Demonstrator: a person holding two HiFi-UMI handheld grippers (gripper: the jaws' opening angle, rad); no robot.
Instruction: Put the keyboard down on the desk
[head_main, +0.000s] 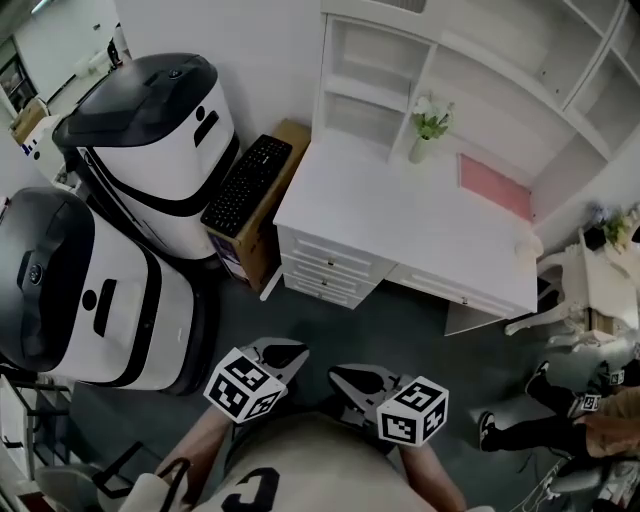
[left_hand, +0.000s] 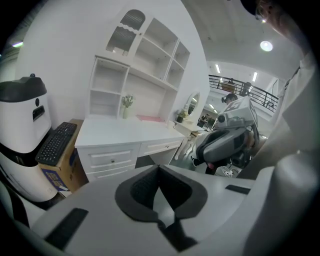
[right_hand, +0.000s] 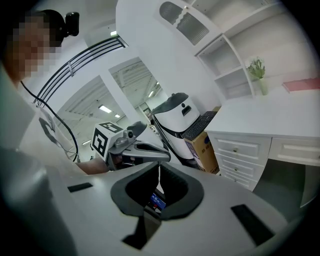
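Note:
A black keyboard (head_main: 246, 184) lies on top of a brown cardboard box (head_main: 262, 232) that stands against the left end of the white desk (head_main: 400, 215). The keyboard also shows in the left gripper view (left_hand: 56, 142) and, small, in the right gripper view (right_hand: 200, 125). Both grippers hang low near my body, well short of the keyboard. My left gripper (head_main: 285, 351) (left_hand: 159, 169) is shut on nothing. My right gripper (head_main: 346, 376) (right_hand: 159, 169) is shut too, and holds nothing.
Two large white-and-black machines (head_main: 150, 140) (head_main: 80, 290) stand left of the box. On the desk are a small vase with a plant (head_main: 425, 130) and a pink pad (head_main: 495, 186), under a white shelf unit (head_main: 470, 70). Another person's legs (head_main: 520, 430) are at the right.

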